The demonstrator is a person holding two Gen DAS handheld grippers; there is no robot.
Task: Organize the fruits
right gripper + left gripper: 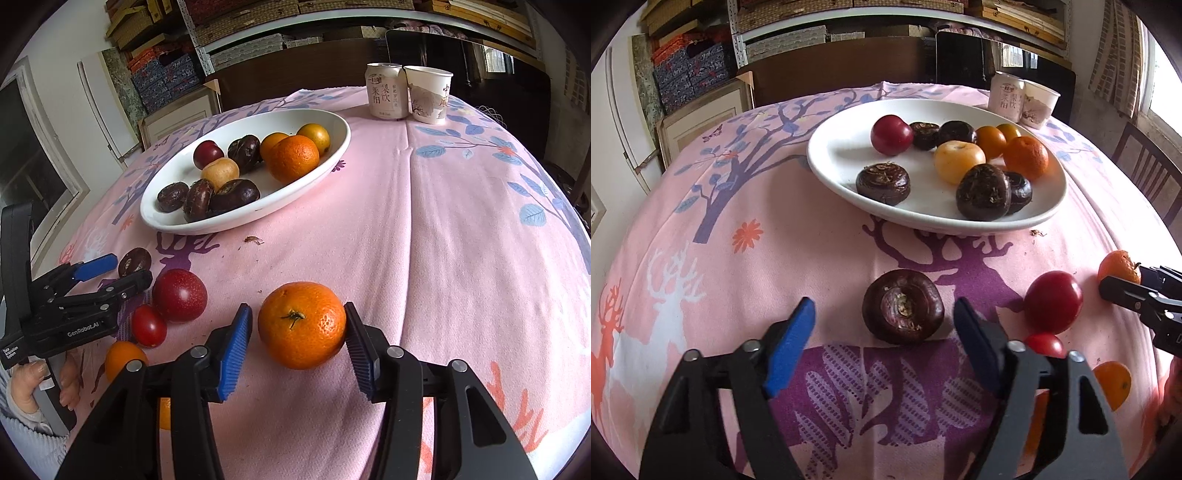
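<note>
Dark brown water chestnut point(903, 306) on pink printed tablecloth point(820, 251), between spread, non-touching fingers of left gripper point(884, 321). Round orange mandarin point(302, 325) between parted right gripper point(298, 332); right pad touching. White oval plate point(842, 155), fruit-filled, beyond.

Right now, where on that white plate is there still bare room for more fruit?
The white oval plate is bare on its left half, bordered by the red plum and the lone dark brown water chestnut. Its right half is crowded: an orange mandarin, a yellow fruit and more chestnuts touch.
</note>
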